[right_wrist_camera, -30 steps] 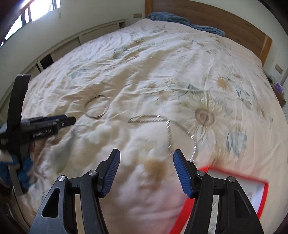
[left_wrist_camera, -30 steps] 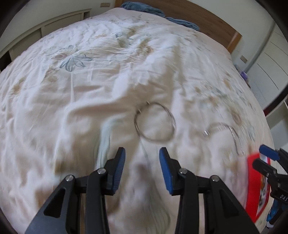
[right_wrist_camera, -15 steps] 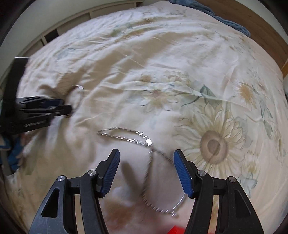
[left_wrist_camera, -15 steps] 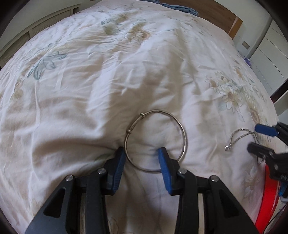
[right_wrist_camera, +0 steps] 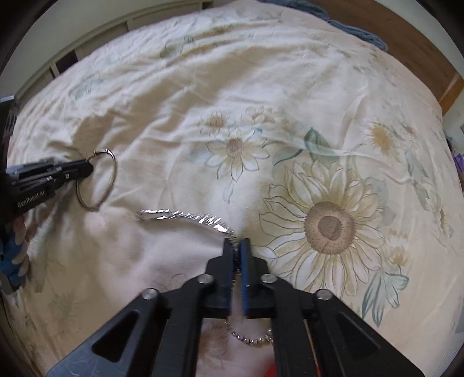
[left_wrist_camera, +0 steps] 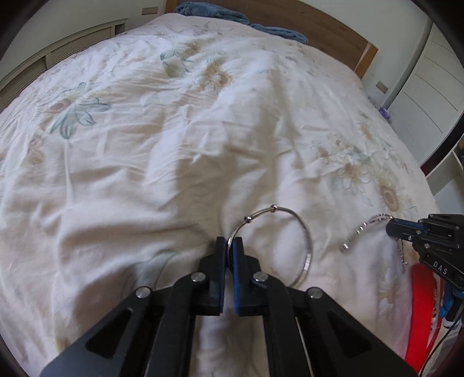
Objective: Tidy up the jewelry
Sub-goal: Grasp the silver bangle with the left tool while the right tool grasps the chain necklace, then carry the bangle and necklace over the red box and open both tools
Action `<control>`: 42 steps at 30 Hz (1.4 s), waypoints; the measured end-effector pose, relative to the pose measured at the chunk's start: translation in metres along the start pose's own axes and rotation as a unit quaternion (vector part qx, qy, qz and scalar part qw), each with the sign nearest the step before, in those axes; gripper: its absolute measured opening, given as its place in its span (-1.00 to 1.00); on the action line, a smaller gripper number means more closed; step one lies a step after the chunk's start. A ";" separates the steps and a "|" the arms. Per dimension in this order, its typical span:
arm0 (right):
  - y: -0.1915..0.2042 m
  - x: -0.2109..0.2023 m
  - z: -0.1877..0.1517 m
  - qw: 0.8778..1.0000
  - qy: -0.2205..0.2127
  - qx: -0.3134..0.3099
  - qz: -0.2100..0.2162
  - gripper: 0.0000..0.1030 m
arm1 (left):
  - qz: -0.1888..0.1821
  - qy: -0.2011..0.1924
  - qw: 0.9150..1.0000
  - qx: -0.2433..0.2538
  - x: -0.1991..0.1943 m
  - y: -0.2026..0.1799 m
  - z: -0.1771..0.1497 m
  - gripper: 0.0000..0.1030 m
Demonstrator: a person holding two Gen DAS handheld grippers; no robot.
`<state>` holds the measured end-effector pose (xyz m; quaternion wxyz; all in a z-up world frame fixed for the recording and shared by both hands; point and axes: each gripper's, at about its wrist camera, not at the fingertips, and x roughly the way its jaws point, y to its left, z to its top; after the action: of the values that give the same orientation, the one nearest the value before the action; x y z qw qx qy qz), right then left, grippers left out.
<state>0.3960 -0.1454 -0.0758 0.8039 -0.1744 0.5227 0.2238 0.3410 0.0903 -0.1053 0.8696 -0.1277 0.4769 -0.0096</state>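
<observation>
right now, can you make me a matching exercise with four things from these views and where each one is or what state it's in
Things:
1. bangle
2. chain
3. red box
4. blue towel

Places or states:
A. at the head of the bed, by the headboard
B. pinched at its rim by the left gripper
C. at the near right edge of the bed, partly out of frame
D. pinched by the right gripper, draped across the quilt

Pairs: 1-B, 2-D, 3-C, 4-A
</observation>
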 end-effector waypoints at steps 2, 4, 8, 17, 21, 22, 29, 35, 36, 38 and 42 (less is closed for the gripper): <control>0.004 -0.012 -0.002 1.000 -0.015 0.009 0.005 -0.95 | 0.003 -0.006 1.000 0.006 -0.010 -0.003 -0.001 -0.94; 0.007 -0.024 -0.004 0.999 -0.029 0.016 0.010 -0.95 | 0.002 -0.011 1.000 0.011 -0.022 -0.005 -0.003 -0.94; 0.024 -0.051 -0.006 0.997 -0.061 0.034 0.026 -0.95 | 0.007 -0.018 1.000 0.018 -0.045 -0.007 -0.008 -0.95; 0.040 -0.128 -0.018 0.988 -0.128 0.069 0.048 -0.95 | 0.014 -0.039 0.999 0.029 -0.109 -0.014 -0.023 -0.95; 0.048 -0.171 -0.033 0.983 -0.157 0.080 0.046 -0.95 | 0.006 -0.055 0.998 0.035 -0.144 -0.023 -0.030 -0.96; 0.050 -0.180 -0.038 0.982 -0.162 0.082 0.043 -0.95 | 0.003 -0.058 0.998 0.037 -0.152 -0.026 -0.032 -0.96; 0.043 -0.243 -0.089 0.976 -0.191 0.107 0.021 -0.95 | -0.025 -0.081 0.995 0.056 -0.204 -0.063 -0.050 -0.95; 0.017 -0.277 -0.142 0.971 -0.197 0.135 -0.009 -0.95 | -0.056 -0.088 0.991 0.081 -0.231 -0.112 -0.068 -0.95; 0.012 -0.281 -0.151 0.970 -0.197 0.140 -0.013 -0.95 | -0.062 -0.088 0.990 0.087 -0.232 -0.122 -0.071 -0.96; -0.002 -0.286 -0.170 0.968 -0.195 0.155 -0.021 -0.95 | -0.075 -0.084 0.989 0.098 -0.233 -0.146 -0.077 -0.96; -0.025 -0.285 -0.199 0.965 -0.188 0.179 -0.031 -0.95 | -0.097 -0.070 0.985 0.127 -0.225 -0.191 -0.088 -0.95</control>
<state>0.1571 -0.3193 0.1090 0.9124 0.0013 0.3880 0.1300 0.1649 -0.0818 0.0797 0.9049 -0.0621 0.3951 -0.1457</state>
